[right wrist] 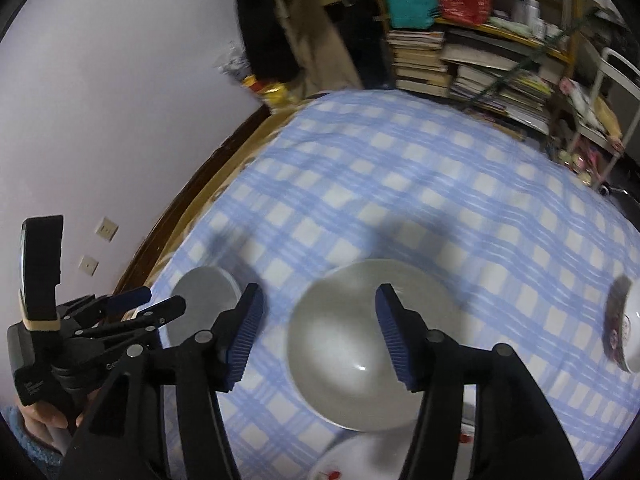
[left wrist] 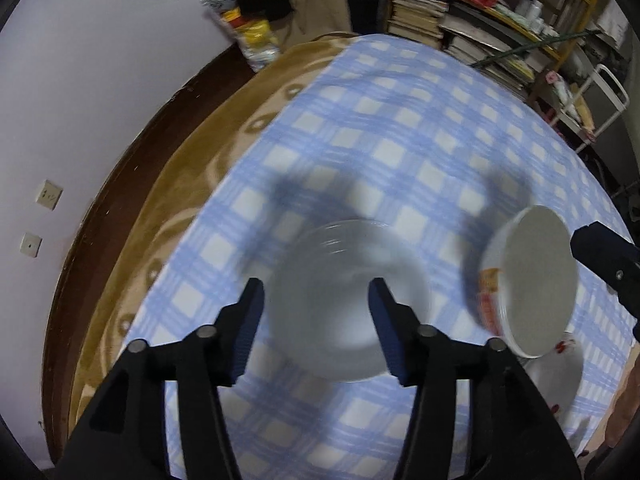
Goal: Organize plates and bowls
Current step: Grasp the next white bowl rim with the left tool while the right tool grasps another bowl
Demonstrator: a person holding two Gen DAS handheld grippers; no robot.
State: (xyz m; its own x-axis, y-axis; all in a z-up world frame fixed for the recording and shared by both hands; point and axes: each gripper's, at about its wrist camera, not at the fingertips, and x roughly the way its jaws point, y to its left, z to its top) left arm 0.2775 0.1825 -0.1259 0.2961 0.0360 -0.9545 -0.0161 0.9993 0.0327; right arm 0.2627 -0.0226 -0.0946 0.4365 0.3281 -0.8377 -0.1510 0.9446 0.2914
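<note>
From the left wrist view, the left gripper [left wrist: 316, 292] hangs above a table covered with a blue checked cloth [left wrist: 400, 120]. Its 2 fingers [left wrist: 250, 308] are spread apart and nothing is pinched between them. Under them a white bowl [left wrist: 340, 300] stands upright on the cloth, apart from the pads and blurred. To the right a second bowl [left wrist: 532, 280] with a red and orange print on its side also stands on the cloth. Just below it, a white plate [left wrist: 560, 380] with small red marks shows partly. The tip of the right gripper [left wrist: 600, 252] comes in at the right edge. A brown blanket [left wrist: 192, 184] lies under the cloth on the left.

From the right wrist view, the right gripper [right wrist: 318, 300] has its fingers [right wrist: 246, 320] spread too, holding nothing. The printed bowl [right wrist: 352, 348] sits below them, free of the pads. The plate [right wrist: 360, 456] lies near the bottom edge, partly under this bowl. The plain bowl [right wrist: 204, 300] stands at the left, next to the left gripper [right wrist: 148, 304]. A third bowl [right wrist: 626, 332], with a dark pattern, stands at the far right. Shelves with books [right wrist: 460, 60] are behind the table.
</note>
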